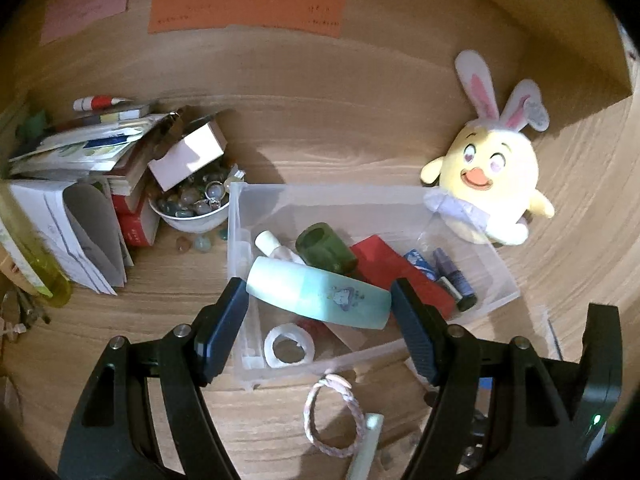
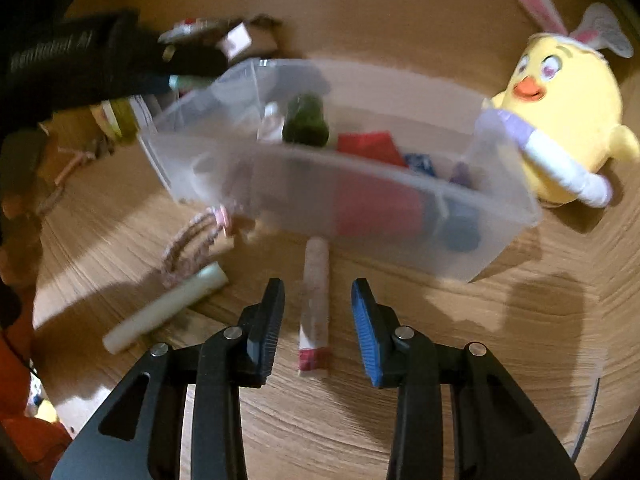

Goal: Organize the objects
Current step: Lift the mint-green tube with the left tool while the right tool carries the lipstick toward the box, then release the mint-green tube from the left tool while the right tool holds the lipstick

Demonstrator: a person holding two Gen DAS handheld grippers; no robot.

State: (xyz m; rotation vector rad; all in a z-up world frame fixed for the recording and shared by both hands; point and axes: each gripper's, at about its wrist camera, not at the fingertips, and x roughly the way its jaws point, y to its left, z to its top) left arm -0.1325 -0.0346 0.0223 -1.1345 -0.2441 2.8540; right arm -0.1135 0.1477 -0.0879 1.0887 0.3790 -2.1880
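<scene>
**Left gripper holds mint bottle over clear bin; right gripper hangs above tube on table**

Left gripper [image 1: 318,312] has its jaws wide, clamped on the two ends of a mint-green bottle [image 1: 316,294] with a small cloud print. The bottle lies crosswise between the pads, over the near-left part of the clear plastic bin [image 1: 236,240].

Inside the bin: dark green cup [image 1: 324,246] on its side, white-capped small bottle [image 1: 269,241] left of it, red box [image 1: 384,264] in the middle, blue packet [image 1: 420,264] and purple vial [image 1: 454,280] on the right, tape roll [image 1: 289,346] in the near-left corner.

A yellow chick plush [image 1: 492,184] with bunny ears sits at the bin's far-right corner, touching it. Left of the bin is a white bowl of beads [image 1: 192,208], with a pile of books and papers [image 1: 80,168] further left. A braided cord loop [image 1: 332,416] lies on the wooden table [image 1: 340,152] near the bin's front wall, a pale stick [image 1: 366,448] beside it.

Right gripper [image 2: 318,320] has its jaws partly apart, holding nothing. A white tube with a red end [image 2: 316,308] lies on the table below the gap, pointing toward the bin; pads are not on it. This view is motion-blurred. The left gripper's body shows at far left here, dark and blurred.
</scene>
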